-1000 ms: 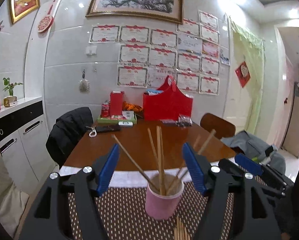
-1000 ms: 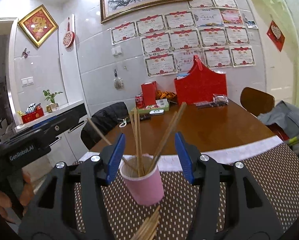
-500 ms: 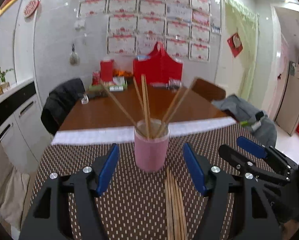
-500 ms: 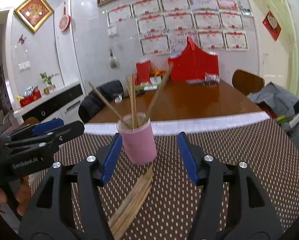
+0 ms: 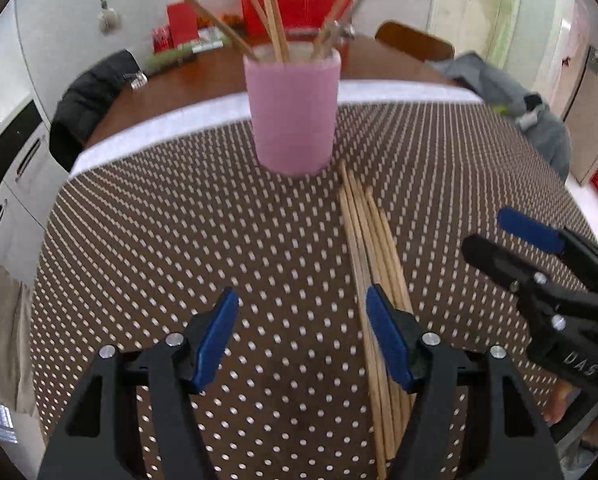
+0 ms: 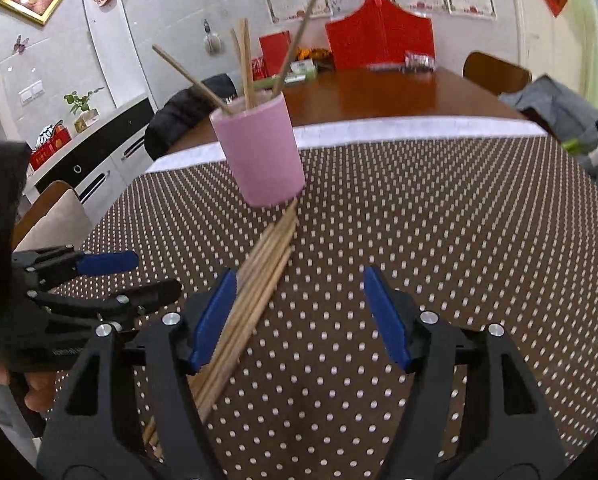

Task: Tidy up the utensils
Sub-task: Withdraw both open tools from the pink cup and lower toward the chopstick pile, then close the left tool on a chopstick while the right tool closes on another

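Note:
A pink cup (image 5: pixel 293 112) stands upright on the brown dotted mat (image 5: pixel 179 248) and holds several wooden chopsticks (image 5: pixel 273 12). A bundle of loose chopsticks (image 5: pixel 373 256) lies flat on the mat just in front of the cup; it also shows in the right wrist view (image 6: pixel 259 276), near the cup (image 6: pixel 261 152). My left gripper (image 5: pixel 301 340) is open and empty above the mat, its right finger over the bundle. My right gripper (image 6: pixel 299 320) is open and empty, its left finger over the bundle.
The mat covers the near end of a wooden table (image 6: pixel 383 96) with red boxes (image 6: pixel 379 40) at the far end. Chairs with jackets (image 5: pixel 87 104) stand at both sides. A white cabinet (image 6: pixel 99 160) is at the left.
Both grippers have tilted down and pulled back from the cup. The cup now sits higher in each view and the loose chopstick bundle has come into full sight under the fingers.

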Demonstrator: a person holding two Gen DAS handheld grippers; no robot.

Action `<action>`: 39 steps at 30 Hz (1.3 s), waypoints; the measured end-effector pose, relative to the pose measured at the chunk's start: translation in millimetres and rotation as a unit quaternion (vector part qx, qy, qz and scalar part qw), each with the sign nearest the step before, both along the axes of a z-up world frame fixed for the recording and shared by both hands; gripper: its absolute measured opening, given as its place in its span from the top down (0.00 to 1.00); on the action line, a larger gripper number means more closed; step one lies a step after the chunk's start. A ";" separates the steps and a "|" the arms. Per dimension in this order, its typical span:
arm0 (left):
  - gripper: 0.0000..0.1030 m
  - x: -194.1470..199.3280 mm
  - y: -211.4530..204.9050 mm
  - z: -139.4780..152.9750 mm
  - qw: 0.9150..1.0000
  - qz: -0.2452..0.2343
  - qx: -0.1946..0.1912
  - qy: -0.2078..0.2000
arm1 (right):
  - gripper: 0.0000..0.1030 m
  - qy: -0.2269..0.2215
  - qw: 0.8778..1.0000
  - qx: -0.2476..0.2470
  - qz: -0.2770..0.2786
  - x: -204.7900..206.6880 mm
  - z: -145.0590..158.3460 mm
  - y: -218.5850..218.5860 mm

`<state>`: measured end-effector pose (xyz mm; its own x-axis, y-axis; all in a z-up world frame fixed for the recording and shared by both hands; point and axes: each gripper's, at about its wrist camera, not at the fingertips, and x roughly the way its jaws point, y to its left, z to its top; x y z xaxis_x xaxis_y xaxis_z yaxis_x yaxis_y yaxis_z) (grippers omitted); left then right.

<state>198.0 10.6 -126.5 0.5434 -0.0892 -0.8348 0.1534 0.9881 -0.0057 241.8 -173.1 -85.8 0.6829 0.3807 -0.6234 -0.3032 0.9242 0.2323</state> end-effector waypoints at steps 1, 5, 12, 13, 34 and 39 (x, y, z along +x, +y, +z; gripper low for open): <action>0.36 0.0 -2.5 -2.7 1.000 -0.004 0.001 0.004 | 0.36 0.004 1.000 0.000 -0.001 -0.1 -1.6 -0.9; 0.36 -0.7 -7.9 -16.7 1.000 -0.013 0.015 0.017 | 0.36 0.012 1.000 0.005 -0.006 -1.0 -8.1 -6.5; 0.36 1.6 -17.4 -24.2 0.999 -0.011 0.030 0.016 | 0.36 0.024 1.000 0.008 -0.005 1.1 -15.4 -9.5; 0.36 1.6 -19.6 -24.3 0.999 -0.012 0.038 0.011 | 0.36 0.026 1.000 0.010 -0.006 2.0 -16.7 -10.1; 0.25 29.5 -12.3 -24.6 0.998 0.010 0.033 0.056 | 0.36 0.040 0.999 0.018 -0.003 11.0 -21.9 -14.3; 0.25 34.1 -19.2 -24.8 0.997 0.019 0.056 0.045 | 0.36 0.045 0.999 0.023 -0.006 12.5 -22.4 -17.6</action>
